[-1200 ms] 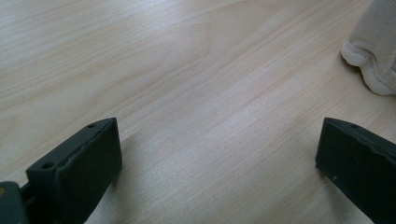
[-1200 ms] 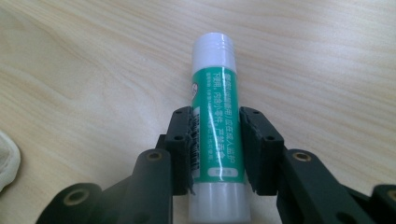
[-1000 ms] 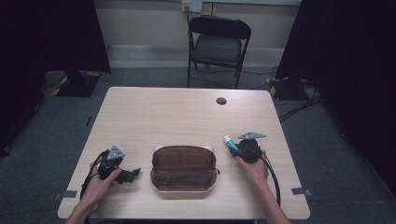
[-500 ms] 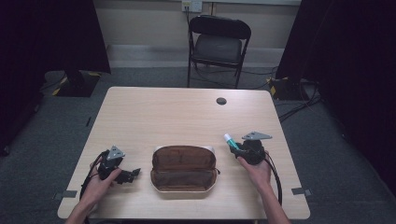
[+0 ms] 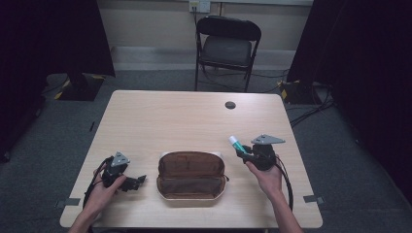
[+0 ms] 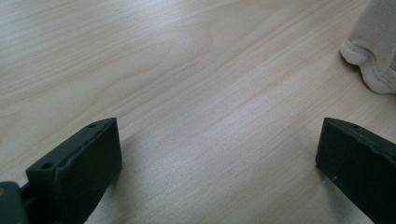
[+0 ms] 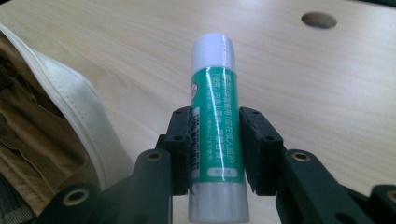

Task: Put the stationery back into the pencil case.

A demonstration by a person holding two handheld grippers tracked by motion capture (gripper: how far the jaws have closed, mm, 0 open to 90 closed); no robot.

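An open brown pouch (image 5: 191, 174) with a cream rim lies at the table's front middle; its cream edge (image 7: 74, 116) and a corner (image 6: 373, 51) appear in the gripper views. My right gripper (image 5: 241, 150) hovers just right of the pouch, shut on a green glue stick (image 5: 235, 142) with a white cap (image 7: 215, 121), which points away from me. My left gripper (image 5: 138, 181) rests on the table left of the pouch, open, with bare wood between its black fingers (image 6: 79, 168).
The light wooden table (image 5: 170, 121) has a round dark cable hole (image 5: 230, 105) near its far edge (image 7: 319, 19). A black folding chair (image 5: 226, 46) stands behind the table. Dark curtains hang at both sides.
My right gripper has lifted slightly and shifted a little to the right with the glue stick. The left gripper has stayed put.
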